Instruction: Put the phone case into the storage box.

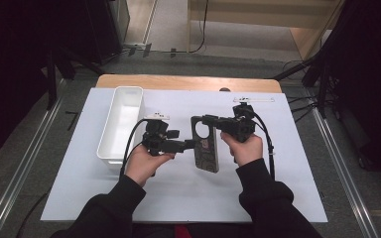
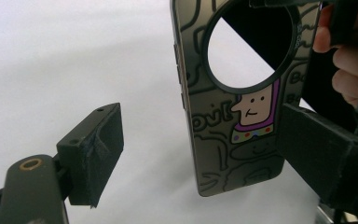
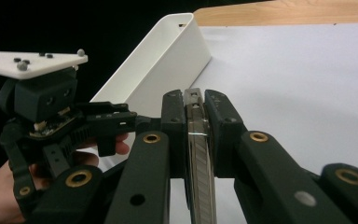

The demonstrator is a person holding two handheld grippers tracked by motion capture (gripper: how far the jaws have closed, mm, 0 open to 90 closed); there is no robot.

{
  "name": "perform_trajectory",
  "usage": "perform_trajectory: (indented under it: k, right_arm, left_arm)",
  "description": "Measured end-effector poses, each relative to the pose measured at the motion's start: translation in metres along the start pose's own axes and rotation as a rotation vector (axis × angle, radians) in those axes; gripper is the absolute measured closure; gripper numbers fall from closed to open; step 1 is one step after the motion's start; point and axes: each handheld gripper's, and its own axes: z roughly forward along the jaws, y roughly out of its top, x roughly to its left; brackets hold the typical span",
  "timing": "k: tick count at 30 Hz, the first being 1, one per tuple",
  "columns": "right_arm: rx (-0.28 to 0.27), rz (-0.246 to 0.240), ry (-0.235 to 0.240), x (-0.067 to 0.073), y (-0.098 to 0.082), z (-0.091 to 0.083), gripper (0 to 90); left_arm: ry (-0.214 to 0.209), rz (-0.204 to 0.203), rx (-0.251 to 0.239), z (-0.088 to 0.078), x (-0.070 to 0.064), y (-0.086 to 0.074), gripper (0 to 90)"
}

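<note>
White paper point(image 1: 188, 193) covers the wooden table point(image 1: 178, 82) (dark room); right tool point(image 1: 209, 119) clamps phone case point(image 1: 206, 151), left tool point(image 1: 190, 144) wide.

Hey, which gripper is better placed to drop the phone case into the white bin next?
Probably the left gripper: it sits between the phone case and the white bin, but its jaws are open around the case's lower end. The right gripper is shut on the case, farther from the bin.
</note>
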Motion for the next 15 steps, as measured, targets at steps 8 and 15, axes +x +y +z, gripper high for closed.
perform_trajectory:
  k: [8, 15]
  right_arm:
    - [-0.006, -0.028, 0.013, 0.003, -0.006, -0.003, 77.6]
    - [-0.007, -0.054, 0.023, 0.005, -0.011, -0.002, 77.7]
  left_arm:
    - [0.003, 0.016, 0.013, -0.006, -0.001, 0.002, 14.8]
    - [-0.003, 0.026, 0.024, -0.009, -0.001, 0.004, 14.9]
